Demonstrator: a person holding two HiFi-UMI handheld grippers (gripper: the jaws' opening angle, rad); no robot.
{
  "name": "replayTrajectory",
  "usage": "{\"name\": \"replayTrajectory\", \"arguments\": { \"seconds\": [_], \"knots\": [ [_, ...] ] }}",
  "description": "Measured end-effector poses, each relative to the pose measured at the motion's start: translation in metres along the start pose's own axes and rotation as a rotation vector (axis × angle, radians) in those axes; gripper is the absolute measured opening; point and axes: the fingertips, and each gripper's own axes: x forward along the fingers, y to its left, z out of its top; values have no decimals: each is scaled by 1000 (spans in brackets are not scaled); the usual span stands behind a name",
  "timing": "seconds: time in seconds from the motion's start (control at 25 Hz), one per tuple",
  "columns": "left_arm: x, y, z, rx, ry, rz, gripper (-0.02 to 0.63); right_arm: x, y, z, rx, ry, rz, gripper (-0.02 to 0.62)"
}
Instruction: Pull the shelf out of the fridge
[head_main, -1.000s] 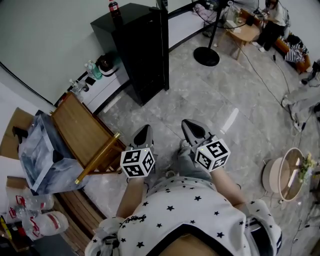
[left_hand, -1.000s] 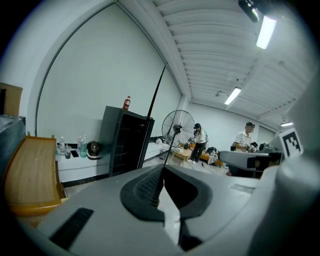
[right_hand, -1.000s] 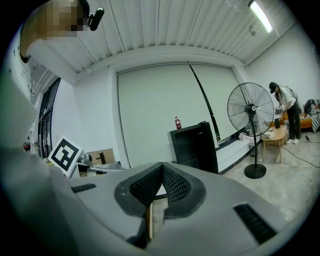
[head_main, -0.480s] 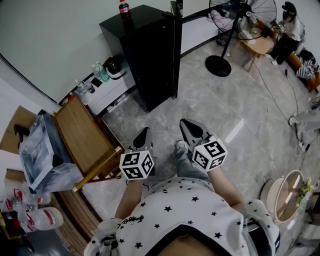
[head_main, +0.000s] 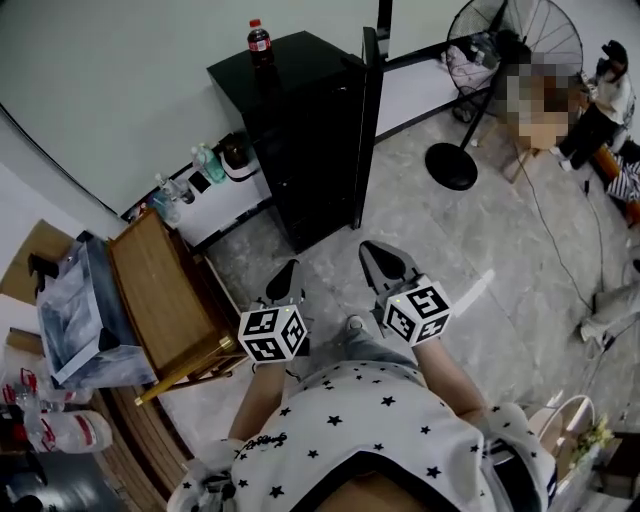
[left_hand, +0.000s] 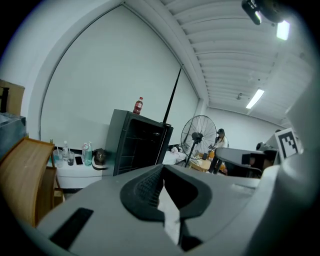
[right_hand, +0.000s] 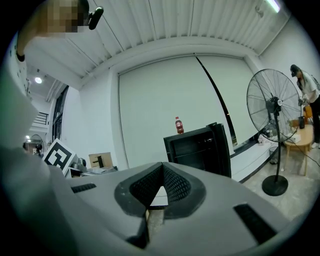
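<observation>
The black fridge (head_main: 300, 140) stands against the far wall with its door (head_main: 368, 130) swung open, and a cola bottle (head_main: 259, 38) stands on top. Thin shelves (left_hand: 134, 158) show inside its dark interior in the left gripper view; the fridge (right_hand: 196, 148) also appears ahead in the right gripper view. My left gripper (head_main: 289, 270) and right gripper (head_main: 380, 252) are held side by side in front of my body, well short of the fridge. Both are shut with nothing between the jaws.
A wooden chair (head_main: 160, 285) with a grey bag (head_main: 75, 320) is at my left. A low white cabinet (head_main: 215, 200) with bottles stands left of the fridge. A standing fan (head_main: 500, 70) and a seated person (head_main: 605, 110) are at the back right. Grey tiled floor lies between me and the fridge.
The view has shifted so the fridge and fan sit lower and more fully in the frame. Both grippers keep their places in front of me and stay shut.
</observation>
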Motion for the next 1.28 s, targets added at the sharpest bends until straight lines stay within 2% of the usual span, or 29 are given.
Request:
{"name": "replayTrajectory", "arguments": {
  "seconds": [0.24, 0.68, 0.96, 1.28],
  "knots": [
    [46, 11, 21, -17, -21, 68, 12, 46, -38, 15, -4, 17, 65, -6],
    [112, 26, 36, -46, -48, 183, 12, 112, -96, 26, 10, 41, 183, -6],
    [133, 29, 37, -54, -55, 233, 12, 137, -115, 25, 11, 60, 236, -6],
    [133, 42, 39, -58, -56, 295, 12, 167, -127, 21, 29, 79, 266, -6]
  ]
}}
